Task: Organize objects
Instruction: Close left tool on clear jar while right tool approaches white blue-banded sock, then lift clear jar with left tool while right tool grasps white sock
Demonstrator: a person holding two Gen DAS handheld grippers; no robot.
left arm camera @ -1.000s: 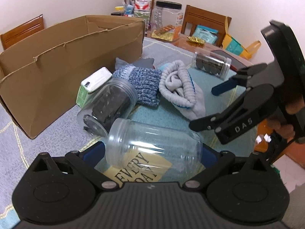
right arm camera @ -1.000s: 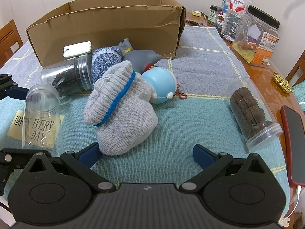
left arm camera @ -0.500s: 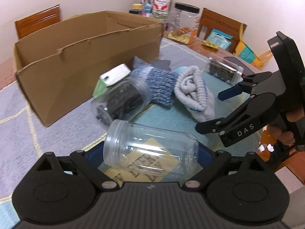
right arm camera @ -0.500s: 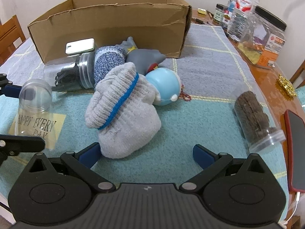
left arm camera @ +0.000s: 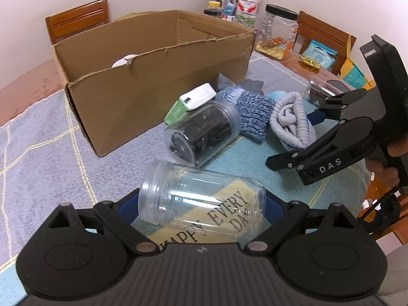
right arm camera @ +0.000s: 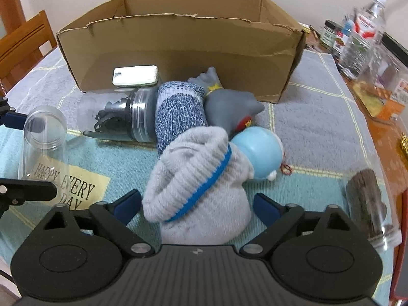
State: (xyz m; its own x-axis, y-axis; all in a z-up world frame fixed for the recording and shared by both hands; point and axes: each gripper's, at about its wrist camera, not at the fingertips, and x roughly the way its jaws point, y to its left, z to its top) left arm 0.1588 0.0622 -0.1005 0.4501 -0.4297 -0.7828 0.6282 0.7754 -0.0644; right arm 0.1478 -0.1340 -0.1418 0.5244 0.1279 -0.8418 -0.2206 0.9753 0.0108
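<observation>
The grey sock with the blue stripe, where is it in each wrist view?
Left wrist: grey sock right of centre, beside the right gripper.
Right wrist: lower centre, between that gripper's fingers.
Shared landmark: the cardboard box behind it.

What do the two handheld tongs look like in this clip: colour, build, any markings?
Both are matte black plastic. Each has a ribbed body, two round pivot housings with silver screws, and angled linkage arms ending in blue pads. Seen side-on from the left camera, the right tongs carry white "DAS" lettering. The left tongs look the same. No sleeves show.
</observation>
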